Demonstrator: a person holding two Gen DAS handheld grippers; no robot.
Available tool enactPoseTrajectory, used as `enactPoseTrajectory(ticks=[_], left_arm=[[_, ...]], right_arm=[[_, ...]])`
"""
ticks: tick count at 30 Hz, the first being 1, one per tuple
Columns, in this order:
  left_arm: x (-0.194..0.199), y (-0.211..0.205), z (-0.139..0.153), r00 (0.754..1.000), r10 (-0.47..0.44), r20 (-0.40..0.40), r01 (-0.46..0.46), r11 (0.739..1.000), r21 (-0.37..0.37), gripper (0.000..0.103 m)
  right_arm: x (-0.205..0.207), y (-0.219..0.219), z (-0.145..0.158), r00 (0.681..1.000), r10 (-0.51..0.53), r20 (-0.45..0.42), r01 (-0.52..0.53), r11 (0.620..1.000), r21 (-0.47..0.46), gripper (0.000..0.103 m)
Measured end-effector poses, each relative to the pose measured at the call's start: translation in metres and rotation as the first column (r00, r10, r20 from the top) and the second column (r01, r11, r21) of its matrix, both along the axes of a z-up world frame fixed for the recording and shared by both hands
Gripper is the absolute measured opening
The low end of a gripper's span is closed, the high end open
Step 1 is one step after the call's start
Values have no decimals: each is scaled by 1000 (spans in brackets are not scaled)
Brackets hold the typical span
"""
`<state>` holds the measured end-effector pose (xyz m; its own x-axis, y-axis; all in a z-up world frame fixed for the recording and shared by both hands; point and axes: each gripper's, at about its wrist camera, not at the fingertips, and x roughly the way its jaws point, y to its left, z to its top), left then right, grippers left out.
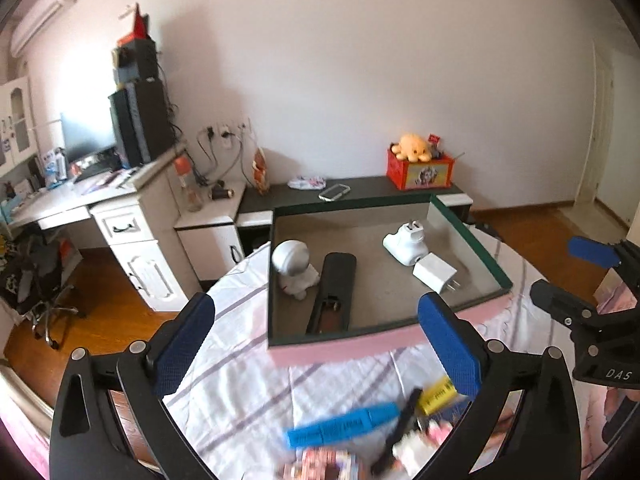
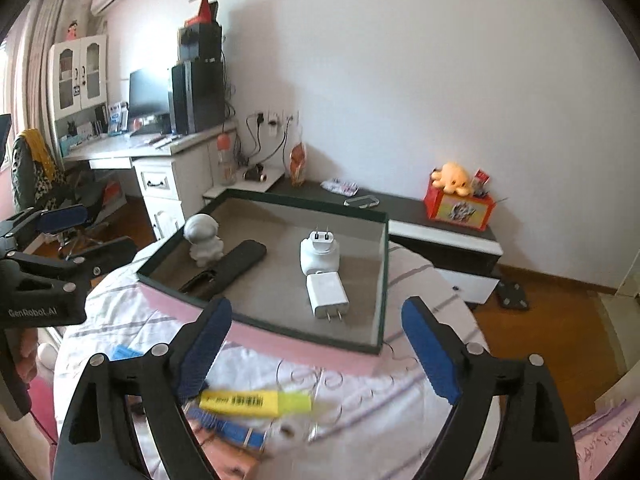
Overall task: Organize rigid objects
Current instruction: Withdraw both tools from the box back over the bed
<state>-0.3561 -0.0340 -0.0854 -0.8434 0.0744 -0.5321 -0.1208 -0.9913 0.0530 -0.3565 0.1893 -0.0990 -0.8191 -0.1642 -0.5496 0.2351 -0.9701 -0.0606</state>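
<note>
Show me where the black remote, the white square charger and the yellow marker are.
black remote [image 1: 332, 292], left wrist view, middle of its body.
white square charger [image 2: 326, 294], right wrist view, top face.
yellow marker [image 2: 252, 401], right wrist view, barcode label.

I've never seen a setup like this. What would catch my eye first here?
Probably the shallow green-edged tray on the striped cloth, holding a white astronaut figure, a black remote and two white plug adapters. Next, the blue-padded tongs framing each view, both open and empty. Nearer the camera lie a yellow highlighter and a blue one, still outside the tray.
</note>
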Motion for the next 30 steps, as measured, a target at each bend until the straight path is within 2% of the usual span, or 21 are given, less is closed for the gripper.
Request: enactPoseTrajectory(ticks=[5, 9, 13, 17, 30], left_arm=[[54, 2, 8, 998, 11, -69, -8, 999, 35, 103], [92, 3, 9, 994, 28, -105, -28, 1000, -1, 103], [125, -7, 6, 993, 42, -111, -36, 998, 54, 103], [143, -11, 5, 993, 37, -114, -29, 997, 76, 103], [158, -11, 4, 990, 59, -127, -57, 998, 19, 103]], right_arm=[[46, 0, 6, 998, -24, -64, 26, 999, 18, 89], [84, 0, 11, 991, -58, -123, 61, 998, 20, 89], [116, 2, 12, 983, -95, -158, 96, 995, 2, 89], [136, 6, 14, 978, -114, -174, 112, 993, -20, 89], [147, 6, 8, 979, -129, -161, 128, 992, -14, 89]])
